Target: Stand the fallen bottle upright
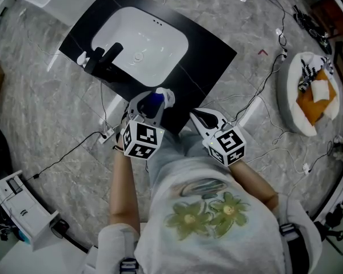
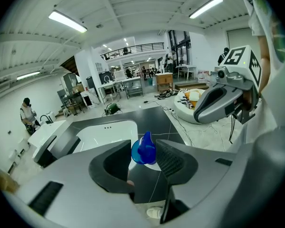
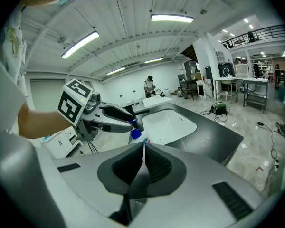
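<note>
- Clamping the bottle (image 2: 144, 148) by its blue cap, the left gripper (image 1: 150, 108) has both pads pressed on the cap, and the white body shows beyond the tips
- The right gripper (image 3: 143, 148) has its jaws together with nothing to be made out between them; in the head view it sits at 3 o'clock of the left gripper, near but apart
- In the head view the bottle is over the near edge of the black counter (image 1: 211, 61), at about 5 o'clock of the white sink (image 1: 160, 61); no view shows whether its base touches the counter
- A black faucet (image 1: 106, 59) stands at 9 o'clock of the sink, well away from the bottle
- The step in hand looks like setting the bottle on its base. It would go best on flat counter at 12 o'clock of the grip, away from the edge and the sink rim
- The person should bring the cap straight above the base before letting the jaws part, since a cap grip lets the body swing
- The closed right gripper could steady the body from 3 o'clock if it wobbles
</note>
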### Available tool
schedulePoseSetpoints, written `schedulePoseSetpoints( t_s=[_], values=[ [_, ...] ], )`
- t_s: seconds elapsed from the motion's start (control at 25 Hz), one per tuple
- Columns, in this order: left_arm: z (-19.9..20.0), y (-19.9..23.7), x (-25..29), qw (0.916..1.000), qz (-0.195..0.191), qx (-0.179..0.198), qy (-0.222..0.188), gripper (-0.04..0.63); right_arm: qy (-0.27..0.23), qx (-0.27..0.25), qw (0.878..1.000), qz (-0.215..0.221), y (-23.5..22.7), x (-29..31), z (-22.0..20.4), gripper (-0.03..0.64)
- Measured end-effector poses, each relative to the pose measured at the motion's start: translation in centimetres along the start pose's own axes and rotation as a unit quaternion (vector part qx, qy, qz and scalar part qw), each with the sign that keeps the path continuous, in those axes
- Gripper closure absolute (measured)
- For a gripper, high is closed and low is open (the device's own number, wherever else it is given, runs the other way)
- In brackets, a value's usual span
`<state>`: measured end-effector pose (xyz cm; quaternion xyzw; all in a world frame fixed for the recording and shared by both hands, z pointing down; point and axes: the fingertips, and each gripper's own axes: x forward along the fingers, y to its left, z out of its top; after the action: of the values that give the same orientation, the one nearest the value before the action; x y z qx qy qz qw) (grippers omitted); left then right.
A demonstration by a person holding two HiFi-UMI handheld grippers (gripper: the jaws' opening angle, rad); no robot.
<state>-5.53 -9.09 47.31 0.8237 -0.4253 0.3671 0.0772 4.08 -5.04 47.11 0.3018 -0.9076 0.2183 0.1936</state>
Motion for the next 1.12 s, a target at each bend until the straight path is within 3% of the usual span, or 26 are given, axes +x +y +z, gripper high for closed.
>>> schedulePoseSetpoints(
  t_s=[1.12],
  values=[
    [3.4,-3.2,1.4,1.0,-0.006,-0.002,-0.007,0.422,-0.019,-0.003,1.0,-0.013,-1.8,-3.3,0.0,0.574]
  ],
)
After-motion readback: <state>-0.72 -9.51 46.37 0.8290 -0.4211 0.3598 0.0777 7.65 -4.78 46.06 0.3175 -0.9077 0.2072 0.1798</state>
